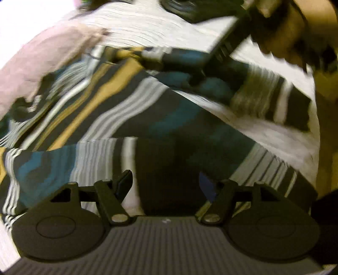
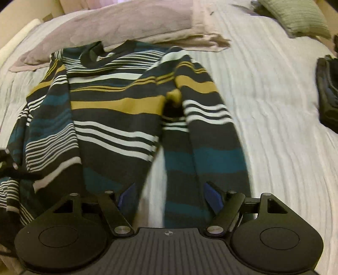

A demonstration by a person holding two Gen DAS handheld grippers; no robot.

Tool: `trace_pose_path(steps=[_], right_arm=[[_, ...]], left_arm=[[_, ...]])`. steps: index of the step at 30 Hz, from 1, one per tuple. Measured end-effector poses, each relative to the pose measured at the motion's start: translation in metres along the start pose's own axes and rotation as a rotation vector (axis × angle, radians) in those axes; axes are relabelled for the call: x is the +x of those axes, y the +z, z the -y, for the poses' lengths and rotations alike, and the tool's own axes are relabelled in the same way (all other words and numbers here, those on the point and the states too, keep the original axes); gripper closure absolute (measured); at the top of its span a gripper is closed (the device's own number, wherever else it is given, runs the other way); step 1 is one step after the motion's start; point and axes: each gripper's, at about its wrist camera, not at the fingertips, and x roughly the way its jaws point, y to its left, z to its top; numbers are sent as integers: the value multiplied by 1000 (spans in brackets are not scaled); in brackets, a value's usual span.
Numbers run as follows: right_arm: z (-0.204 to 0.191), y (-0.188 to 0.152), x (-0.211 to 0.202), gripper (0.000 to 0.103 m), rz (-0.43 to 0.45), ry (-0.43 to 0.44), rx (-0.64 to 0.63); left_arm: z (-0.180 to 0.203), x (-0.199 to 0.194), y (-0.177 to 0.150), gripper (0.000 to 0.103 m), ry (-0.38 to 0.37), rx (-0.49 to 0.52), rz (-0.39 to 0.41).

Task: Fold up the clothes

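A dark long-sleeved knit sweater striped in teal, mustard and white point(image 2: 118, 110) is lying spread on a white ribbed bedspread point(image 2: 274, 127), its neckline pointing away from the right wrist camera toward a pale mauve pillow point(image 2: 126, 27) that is sitting just beyond the collar, so its long axis is running from the pillow back toward the grippers. A sage-green knitted cushion point(image 2: 300, 17) is resting at the far right corner of the bed, and a pile of dark folded fabric point(image 2: 327, 93) is sitting at the right edge, both well apart from the sweater. The right sleeve is lying folded down along the body, with a strip of white bedspread showing between sleeve and torso. The right gripper point(image 2: 169, 196) is hovering over the hem end with its blue-padded fingers point(image 2: 213, 195) spread wide, sleeve cloth lying between them; whether they are touching it cannot be told. Open bedspread is stretching to the right of the sweater. In the heavily blurred left wrist view, the left gripper point(image 1: 166, 186) is hanging close over striped cloth with its fingers point(image 1: 124, 182) spread apart, and the right gripper with the hand carrying it point(image 1: 291, 33) is crossing the upper right above the sweater. The sweater's left side is bunching in loose folds near the bed's left edge.
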Motion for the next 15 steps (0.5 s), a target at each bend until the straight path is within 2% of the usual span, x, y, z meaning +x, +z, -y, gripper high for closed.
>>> trace_pose_path(steps=[4, 5, 6, 8, 9, 10, 12, 15], right_arm=[[6, -8, -7, 28, 8, -12, 33], [7, -9, -9, 28, 12, -13, 42], [6, -9, -12, 28, 20, -10, 44], [2, -10, -18, 28, 33, -4, 37], [-1, -10, -20, 28, 37, -2, 33], [-3, -10, -21, 28, 37, 2, 33], [-10, -10, -24, 28, 36, 10, 33], [-26, -5, -27, 28, 44, 10, 8]], left_arm=[[24, 23, -5, 43, 89, 137, -63], [25, 27, -7, 50, 108, 153, -81], [21, 26, -8, 65, 108, 145, -83], [10, 9, -7, 89, 119, 110, -63], [5, 1, -7, 92, 124, 92, -52], [-1, -9, -7, 93, 131, 68, -38], [-26, -45, -5, 93, 178, -47, 28], [-76, -107, -17, 93, 325, -225, 127]])
